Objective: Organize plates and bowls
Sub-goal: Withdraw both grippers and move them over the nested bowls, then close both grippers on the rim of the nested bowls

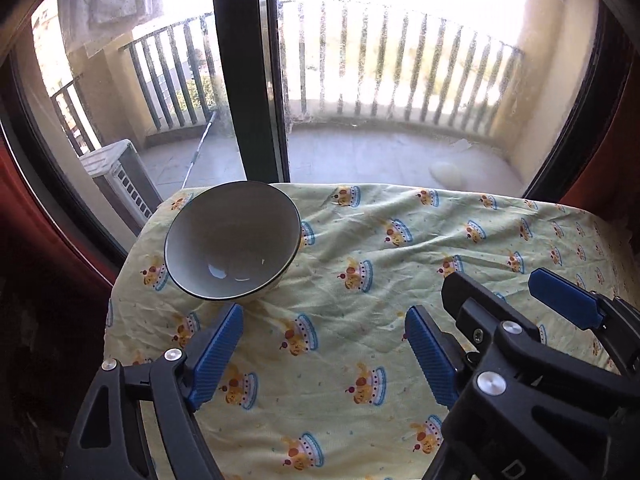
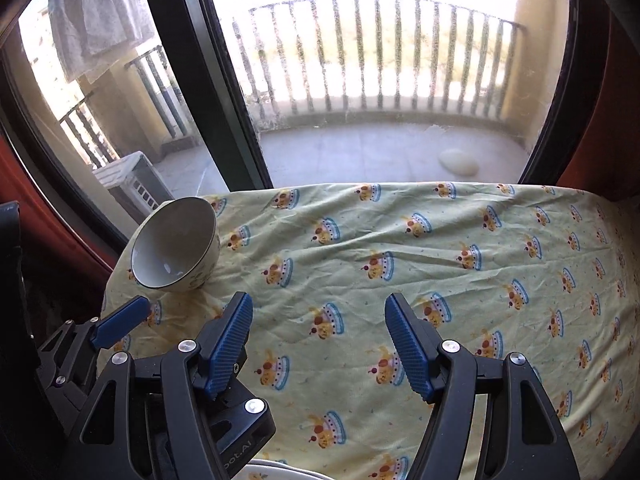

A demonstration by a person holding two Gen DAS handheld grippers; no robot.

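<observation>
Glazed ceramic bowl, white inside with a dark rim line point(image 1: 233, 246), printed motifs on its outer wall in the right wrist view. It sits upright and empty at the far-left corner of the table, on a pale yellow-green cloth printed with crowns point(image 1: 360, 240), close to the cloth's back and left edges.

Left gripper point(image 1: 324, 354): blue ribbed pads spread wide, nothing between them. Its left pad point(image 1: 216, 356) ends just short of the bowl's near wall; whether it touches cannot be told. The bowl lies ahead and to the left of this gripper's centre line.

Right gripper point(image 2: 318, 346): also wide open, empty. It hangs beside the left one, over the bare middle of the cloth. The bowl is well off to its left.

Judgement: left gripper is clearly nearer and is the natural one to take the bowl. The bowl is round, with no long axis, so a pinch over the near rim would serve after a small shift left.

A white plate edge point(image 2: 276, 470) shows at the bottom of the right wrist view, below the gripper; detail unclear.

Beyond the table: glass balcony door with a dark frame point(image 1: 244, 80), railing point(image 1: 400, 64) outside.
</observation>
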